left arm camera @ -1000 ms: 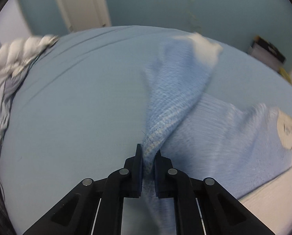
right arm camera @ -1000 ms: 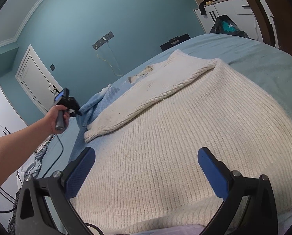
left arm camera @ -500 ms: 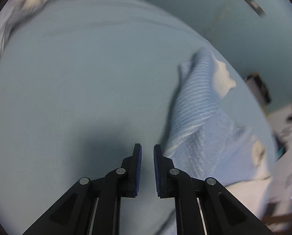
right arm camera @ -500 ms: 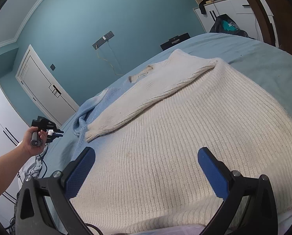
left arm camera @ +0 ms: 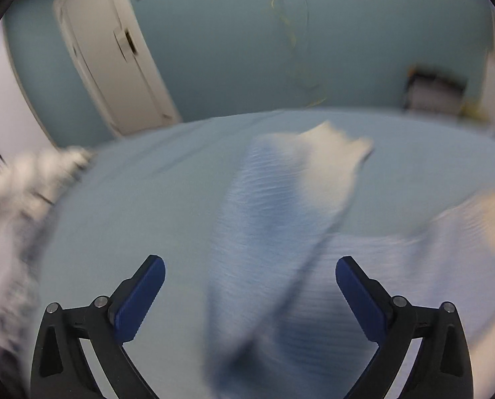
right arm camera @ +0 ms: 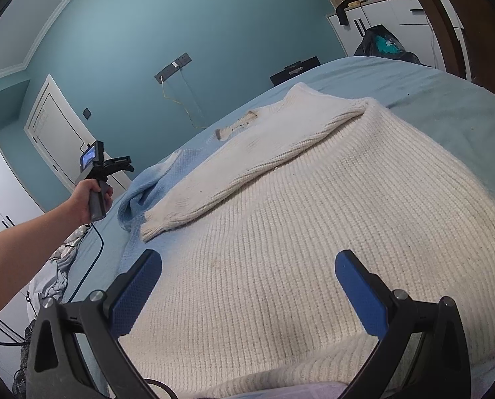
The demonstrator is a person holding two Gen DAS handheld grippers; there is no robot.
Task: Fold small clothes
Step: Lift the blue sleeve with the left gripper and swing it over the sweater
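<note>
The sweater lies spread on the bed, one sleeve seemingly loose below the left gripper, whose jaws have just sprung wide. The right gripper gapes empty above it.

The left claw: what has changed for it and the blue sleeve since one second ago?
The left claw let go of the blue sleeve, pulled away and its jaws have just been opening; nothing is between them. The right claw stayed open over the cream sweater.
</note>
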